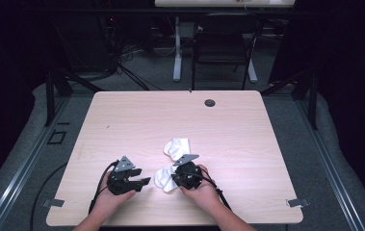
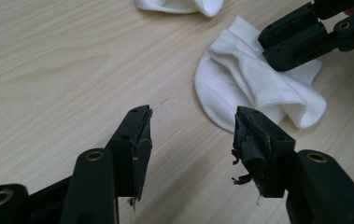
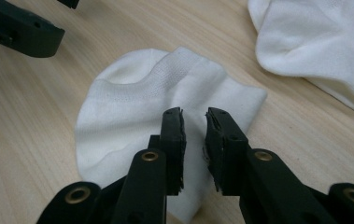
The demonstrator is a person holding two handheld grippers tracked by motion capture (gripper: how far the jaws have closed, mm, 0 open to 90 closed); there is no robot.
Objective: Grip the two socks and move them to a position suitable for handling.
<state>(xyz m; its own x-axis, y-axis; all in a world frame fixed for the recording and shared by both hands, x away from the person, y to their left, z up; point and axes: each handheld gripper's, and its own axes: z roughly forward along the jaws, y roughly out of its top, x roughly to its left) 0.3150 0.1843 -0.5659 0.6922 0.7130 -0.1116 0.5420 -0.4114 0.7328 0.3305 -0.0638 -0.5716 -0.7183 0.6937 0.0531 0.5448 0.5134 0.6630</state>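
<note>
While the counter (image 1: pixel 136 115) carries two white socks near its front middle, the coming move turns on the nearer sock (image 1: pixel 163 178), which lies just in front of the person, between the two hands. The farther sock (image 1: pixel 177 147) rests a little beyond it, toward the far edge, close to it but not in play yet.

Seen from above, the nearer sock runs roughly from near-left to far-right, its rounded toe end toward the left hand-held gripper (image 1: pixel 144 182) and its other end under the right hand-held gripper (image 1: pixel 175 177). The right one is plainly the nearer of the two: it sits directly over the sock. In the right gripper view its jaws are drawn narrow, with a raised fold of the nearer sock (image 3: pixel 165 102) standing in the small gap between them; the fingertips (image 3: pixel 173 135) look to be on the fabric, but I cannot tell whether they pinch it firmly yet.

The left hand-held gripper (image 2: pixel 191 135) stands apart on bare wood, its jaws about half open and holding nothing. From it the nearer sock (image 2: pixel 240 88) lies ahead and to the right, its curved edge just beyond the right-hand fingertip. My judgement is that a short reach that way would bring it to the free toe end.
</note>
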